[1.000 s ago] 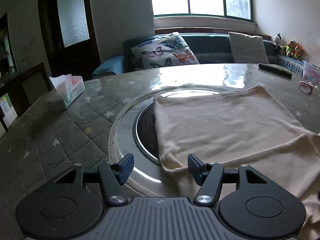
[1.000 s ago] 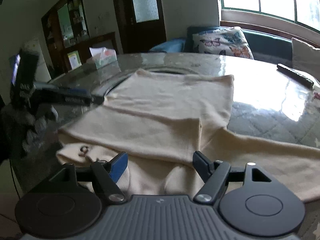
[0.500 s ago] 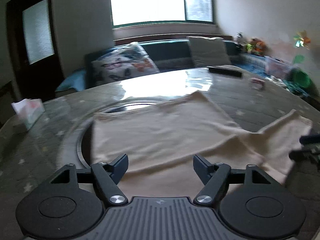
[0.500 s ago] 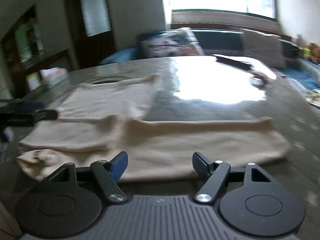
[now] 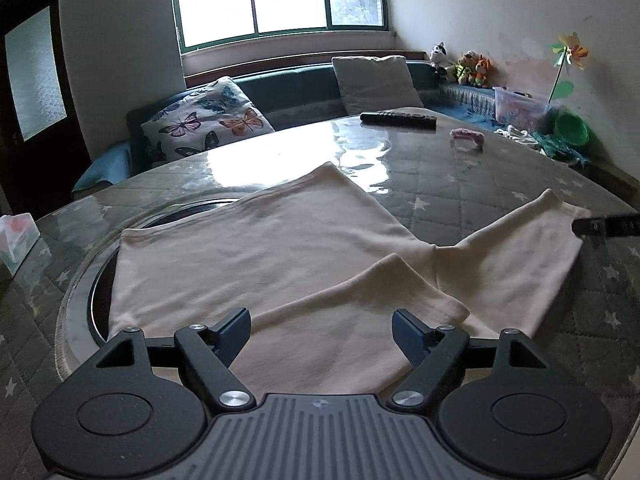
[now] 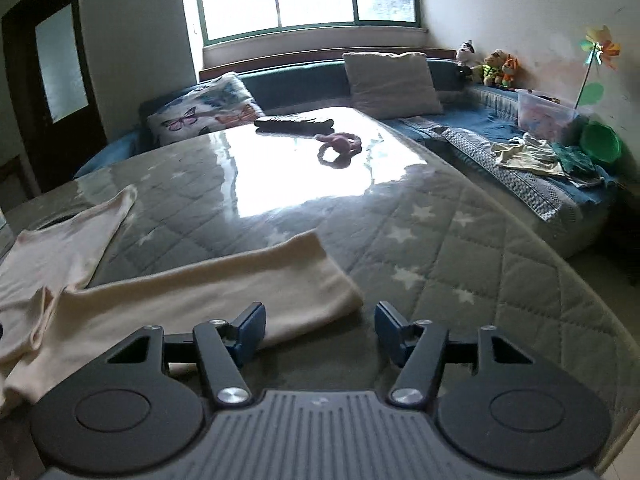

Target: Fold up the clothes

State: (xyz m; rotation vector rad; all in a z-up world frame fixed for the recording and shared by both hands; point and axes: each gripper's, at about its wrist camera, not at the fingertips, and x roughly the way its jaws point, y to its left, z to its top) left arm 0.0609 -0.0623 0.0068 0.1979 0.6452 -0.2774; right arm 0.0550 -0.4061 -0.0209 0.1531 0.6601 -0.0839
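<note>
A cream long-sleeved top (image 5: 256, 248) lies flat on the round glass-topped table (image 5: 500, 184). One sleeve is folded across its body, its cuff (image 5: 420, 292) just ahead of my left gripper (image 5: 321, 332), which is open and empty above the near hem. The other sleeve (image 6: 208, 296) stretches out to the right. Its cuff end (image 6: 328, 276) lies just ahead of my right gripper (image 6: 320, 330), which is open and empty. The right gripper's finger tip also shows in the left wrist view (image 5: 604, 226) beside that cuff.
A black remote (image 5: 398, 117) and a pink object (image 5: 467, 135) lie at the table's far side. A tissue box (image 5: 18, 236) stands at the left edge. A round metal inset (image 5: 92, 292) sits under the top. A sofa with cushions (image 5: 204, 124) curves behind the table.
Both grippers swung to the right. The left view now faces the folded sleeve and body; the right gripper has moved out to the cuff end of the stretched sleeve. Both stayed open.
</note>
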